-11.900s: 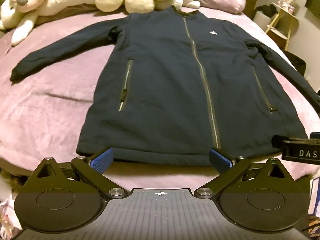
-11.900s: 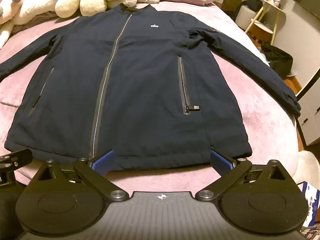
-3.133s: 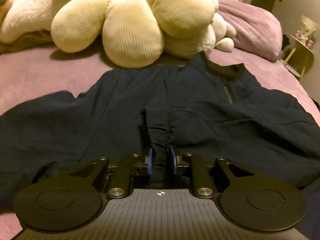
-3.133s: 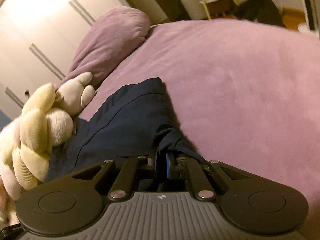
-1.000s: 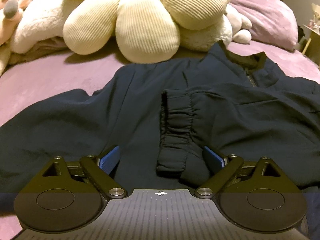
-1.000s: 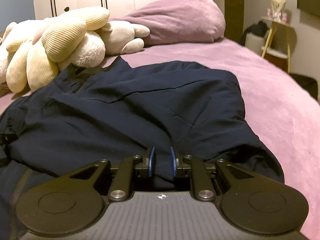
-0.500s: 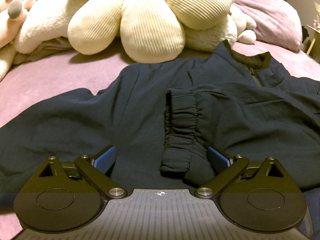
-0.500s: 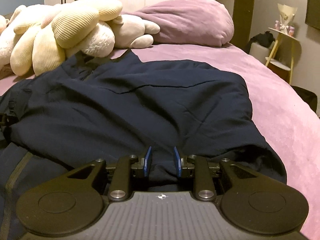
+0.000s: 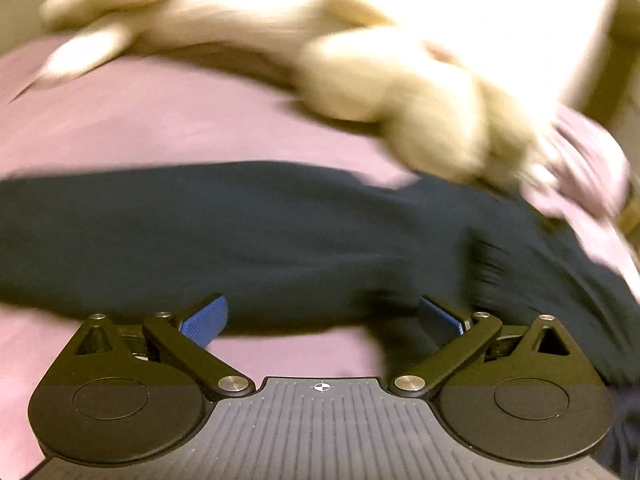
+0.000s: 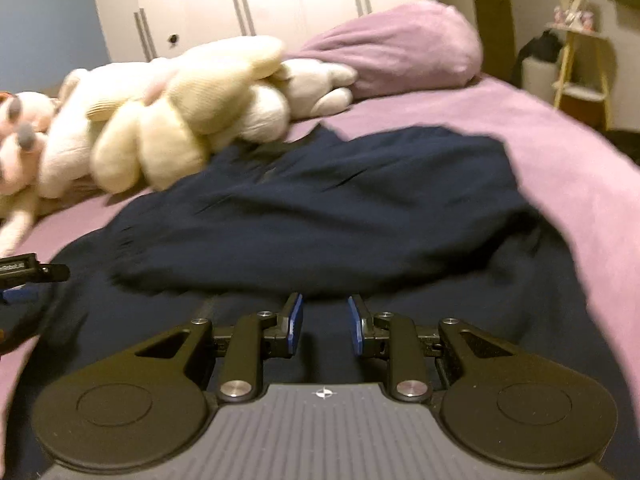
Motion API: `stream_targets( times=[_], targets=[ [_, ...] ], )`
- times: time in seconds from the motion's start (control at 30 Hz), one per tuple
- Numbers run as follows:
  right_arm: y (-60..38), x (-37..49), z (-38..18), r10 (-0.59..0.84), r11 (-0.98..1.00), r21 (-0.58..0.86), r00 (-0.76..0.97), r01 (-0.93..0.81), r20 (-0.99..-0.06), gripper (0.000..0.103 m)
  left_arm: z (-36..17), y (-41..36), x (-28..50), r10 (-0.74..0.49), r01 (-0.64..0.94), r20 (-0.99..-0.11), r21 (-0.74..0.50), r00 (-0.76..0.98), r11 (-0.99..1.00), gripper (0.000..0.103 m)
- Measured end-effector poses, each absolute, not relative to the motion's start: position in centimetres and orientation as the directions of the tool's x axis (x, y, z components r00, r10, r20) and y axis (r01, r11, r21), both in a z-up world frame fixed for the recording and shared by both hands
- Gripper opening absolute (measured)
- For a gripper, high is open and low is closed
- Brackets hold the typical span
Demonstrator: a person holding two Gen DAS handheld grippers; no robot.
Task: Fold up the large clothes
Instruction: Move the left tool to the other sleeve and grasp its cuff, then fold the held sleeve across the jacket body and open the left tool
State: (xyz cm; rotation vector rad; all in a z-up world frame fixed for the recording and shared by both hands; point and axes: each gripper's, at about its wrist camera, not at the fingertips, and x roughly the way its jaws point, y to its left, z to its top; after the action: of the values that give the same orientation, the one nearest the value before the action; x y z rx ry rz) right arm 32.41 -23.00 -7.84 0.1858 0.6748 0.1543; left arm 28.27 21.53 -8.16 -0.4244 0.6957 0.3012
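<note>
Jacket [image 10: 320,208], dark navy, is lying on the pink bedcover [image 10: 580,168], both sleeves lying folded in across its body. Left gripper [image 9: 320,316] is hovering over the jacket's near edge, its 2 jaws standing wide apart with nothing between them; this view is motion-blurred. Right gripper [image 10: 323,320] is hovering over the jacket's front, jaws parted a little and clasping no cloth. Cream plush toys [image 10: 180,112] and a pink pillow [image 10: 400,48] are resting beyond the collar.
</note>
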Motion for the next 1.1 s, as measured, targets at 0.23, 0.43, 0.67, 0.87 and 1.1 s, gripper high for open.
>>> stream_targets(
  times=[0.23, 0.43, 0.67, 0.87, 1.1],
  targets=[
    [-18.7, 30.3, -8.9, 0.282, 0.949, 0.295, 0.721, -0.112, -0.634, 0.017, -11.1, 35.7, 19.9, 0.287, -0.695, -0.671, -0.478, 0.684, 0.537, 0.093],
    [-14.1, 31.5, -8.4, 0.328, 0.942, 0.277, 0.704, -0.19, -0.63, 0.015, -12.6, 41.0, 18.6, 0.288, -0.697, -0.638, -0.609, 0.714, 0.379, 0.049],
    [-10.2, 31.9, -9.5, 0.35, 0.935, 0.282, 0.692, -0.216, -0.632, 0.015, -11.9, 43.0, 18.4, 0.263, -0.659, -0.606, -0.657, 0.751, 0.366, 0.011],
    [-10.0, 31.3, -10.1, 0.342, 0.94, 0.249, 0.693, -0.235, -0.635, 0.015, -3.7, 36.3, 22.4, 0.186, -0.471, -0.487, -0.566, 0.853, 0.677, 0.011],
    [-12.4, 30.8, -8.9, 0.346, 0.931, 0.318, 0.715, -0.18, -0.608, 0.016, 0.0, 18.4, 32.0, -0.166, -0.068, -0.469, -0.443, 0.867, 0.894, 0.012]
  ],
)
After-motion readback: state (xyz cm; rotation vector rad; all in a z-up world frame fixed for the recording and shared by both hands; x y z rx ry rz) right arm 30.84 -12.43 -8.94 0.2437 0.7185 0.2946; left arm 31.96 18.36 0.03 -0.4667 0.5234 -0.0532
